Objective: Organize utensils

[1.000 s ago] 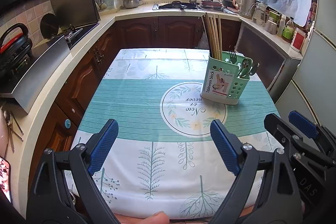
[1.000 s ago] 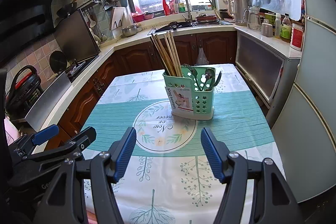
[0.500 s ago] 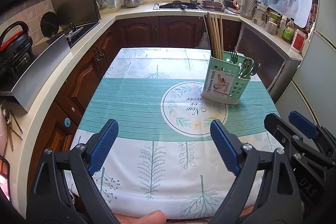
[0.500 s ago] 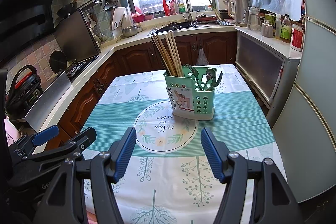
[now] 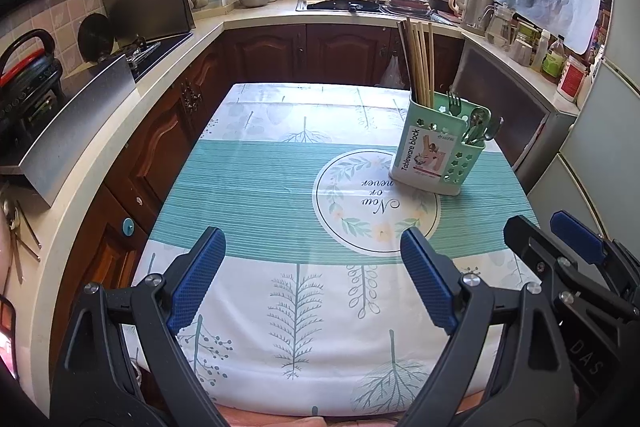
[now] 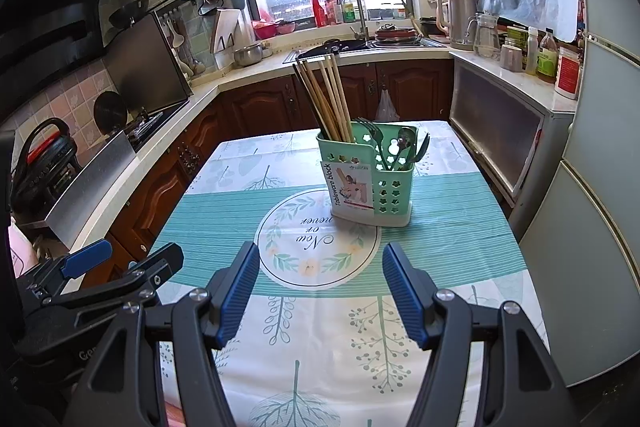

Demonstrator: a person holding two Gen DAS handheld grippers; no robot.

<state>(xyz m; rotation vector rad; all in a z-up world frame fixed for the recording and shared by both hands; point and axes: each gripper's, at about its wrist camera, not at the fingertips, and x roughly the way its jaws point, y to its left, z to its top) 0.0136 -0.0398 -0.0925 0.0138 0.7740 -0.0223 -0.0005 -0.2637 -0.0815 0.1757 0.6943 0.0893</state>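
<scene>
Mint-green plastic utensil caddy (image 6: 370, 179) with flower-shaped holes and a "Tableware block" label, upright on the surface (image 6: 224, 211) at the edge of the cloth's round emblem. Wooden chopsticks (image 6: 324, 103) in the taller back compartment, forks and spoons (image 6: 394, 147) (metal) in front. Left tool (image 5: 310, 279) and right tool (image 6: 320, 291) both spread wide, empty, well short of the caddy.

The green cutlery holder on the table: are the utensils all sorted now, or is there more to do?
It looks finished. The green holder has chopsticks upright in one compartment, forks and spoons in another. No loose utensil shows on the tablecloth. The left gripper and right gripper are open and empty. Nothing visible remains.
</scene>
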